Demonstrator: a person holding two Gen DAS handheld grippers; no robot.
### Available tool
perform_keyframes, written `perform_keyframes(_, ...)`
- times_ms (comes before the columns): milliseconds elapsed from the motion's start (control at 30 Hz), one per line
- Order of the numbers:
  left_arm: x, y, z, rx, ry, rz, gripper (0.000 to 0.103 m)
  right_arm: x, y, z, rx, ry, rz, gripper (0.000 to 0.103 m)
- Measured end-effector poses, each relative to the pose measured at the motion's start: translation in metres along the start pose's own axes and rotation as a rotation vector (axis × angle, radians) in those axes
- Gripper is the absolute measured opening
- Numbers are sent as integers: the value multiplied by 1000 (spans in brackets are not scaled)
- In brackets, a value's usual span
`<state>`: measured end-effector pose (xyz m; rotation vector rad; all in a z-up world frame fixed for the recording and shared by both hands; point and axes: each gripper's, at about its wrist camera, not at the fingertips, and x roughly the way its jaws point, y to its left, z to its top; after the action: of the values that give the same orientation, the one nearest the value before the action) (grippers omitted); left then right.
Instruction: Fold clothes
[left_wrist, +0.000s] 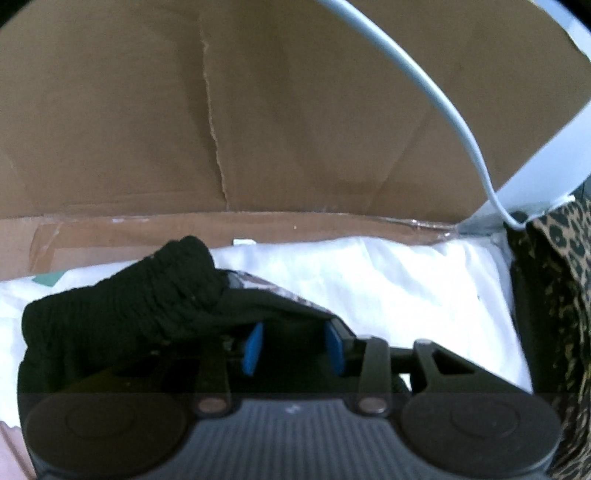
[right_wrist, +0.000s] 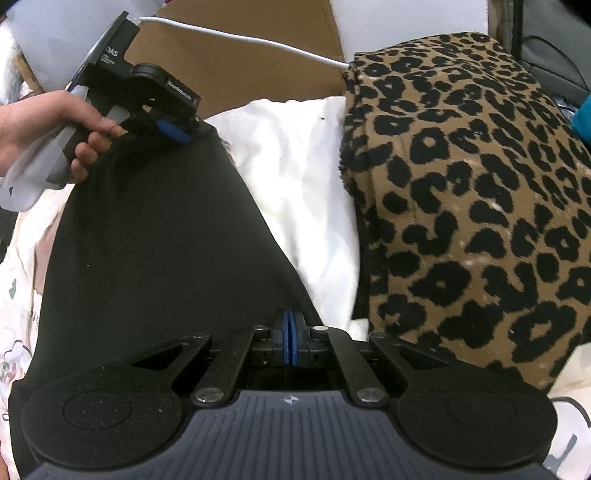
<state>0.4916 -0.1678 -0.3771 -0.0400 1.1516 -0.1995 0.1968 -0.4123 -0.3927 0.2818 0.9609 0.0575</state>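
Note:
A black garment (right_wrist: 155, 240) lies stretched over a white sheet (right_wrist: 303, 177). My right gripper (right_wrist: 290, 317) is shut on the garment's near edge, its blue pads pressed together. My left gripper (left_wrist: 293, 339) has its blue pads apart, with the garment's ribbed black waistband (left_wrist: 147, 295) bunched over and in front of the left finger. In the right wrist view the left gripper (right_wrist: 173, 129) sits at the garment's far corner, held by a hand (right_wrist: 44, 125). A folded leopard-print garment (right_wrist: 476, 206) lies to the right.
A brown cardboard wall (left_wrist: 295, 110) stands behind the sheet. A white cable (left_wrist: 424, 85) curves across it. The leopard-print cloth also shows at the right edge of the left wrist view (left_wrist: 557, 295).

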Motion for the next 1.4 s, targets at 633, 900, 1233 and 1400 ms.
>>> perform_keyframes(633, -137, 73, -61, -79, -60, -99, 48, -26, 21, -22, -39, 16, -24, 28)
perform_keyframes(900, -173, 85, -165, -105, -110, -211, 50, -28, 36, -45, -81, 22, -13, 29)
perform_keyframes(1233, -185, 128, -244, -125, -85, -171, 49, -32, 46, -49, -196, 66, -70, 31)
perform_keyframes(1400, -161, 148, -263, -190, -104, -196, 45, -35, 41, -57, -128, 65, -91, 33)
